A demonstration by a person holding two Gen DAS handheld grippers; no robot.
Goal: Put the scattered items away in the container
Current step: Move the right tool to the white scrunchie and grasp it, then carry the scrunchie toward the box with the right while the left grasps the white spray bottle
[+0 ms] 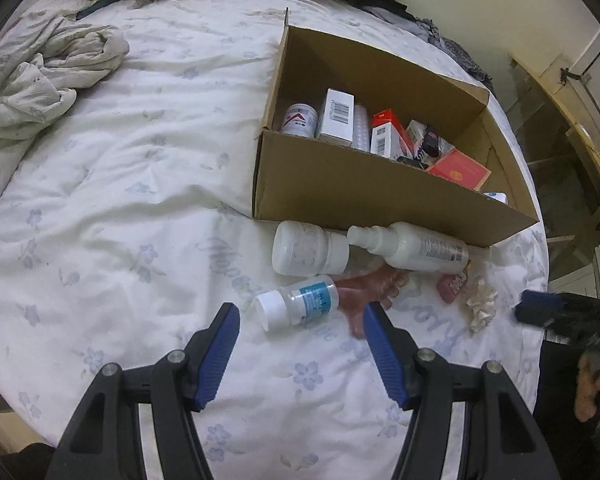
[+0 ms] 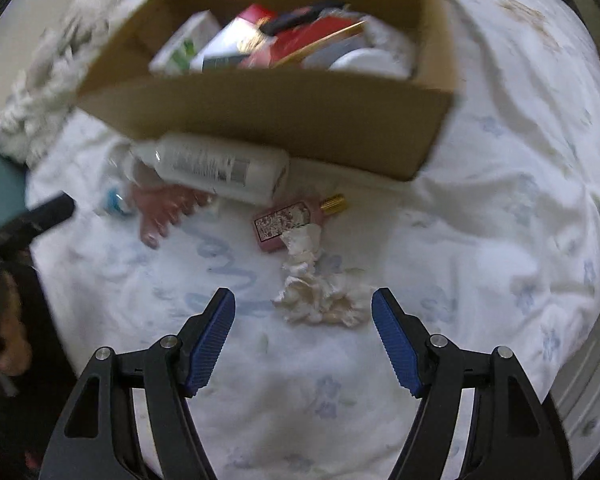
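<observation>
While both tools gape, crumpled tissue [image 2: 320,300] lies beside ribbed pads [image 2: 394,340].

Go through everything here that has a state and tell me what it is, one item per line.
Left claw: open, empty.
Right claw: open, empty.
Cardboard box: open-topped, partly filled.
Blue-label bottle: on its side, capped, outside the box.
White jar: on its side, outside the box.
Spray bottle: lying against the box.
Pink perfume bottle: lying flat, capped.
Tissue: crumpled.
</observation>
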